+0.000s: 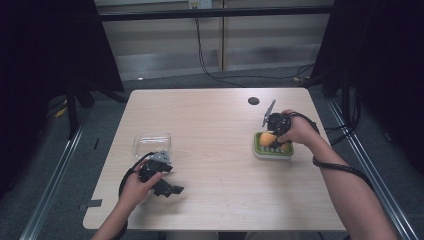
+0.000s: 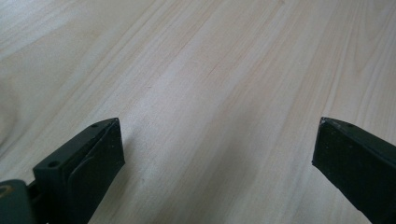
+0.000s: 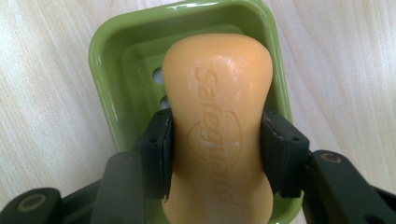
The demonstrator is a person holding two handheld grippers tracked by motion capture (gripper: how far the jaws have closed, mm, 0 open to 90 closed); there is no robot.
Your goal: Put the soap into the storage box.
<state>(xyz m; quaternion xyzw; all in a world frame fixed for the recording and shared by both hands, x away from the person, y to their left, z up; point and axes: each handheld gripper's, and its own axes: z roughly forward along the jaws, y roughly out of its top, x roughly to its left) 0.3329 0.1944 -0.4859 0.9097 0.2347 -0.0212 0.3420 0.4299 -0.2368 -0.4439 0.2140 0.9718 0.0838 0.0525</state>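
Desk [image 1: 215, 150]: pale wood, grey floor around it, black curtains both sides, cables along the back wall. Clear box [image 1: 151, 143] sits left on the desk. Left tool [image 1: 167, 189] just beside it, low over bare wood, jaws spread wide, holding nothing. Right tool [image 1: 271, 138] clamped on orange soap [image 3: 219, 126], over the green dish [image 3: 112, 60].

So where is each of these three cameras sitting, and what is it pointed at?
High view: above the person's side, facing forward and down on the table; both forearms and hands show.
Left gripper view: rides the left claw, facing bare tabletop between its open jaws.
Right gripper view: rides the right claw, looking down on the orange soap bar it grips above the green dish.
Shared: soap and dish also show in the high view.
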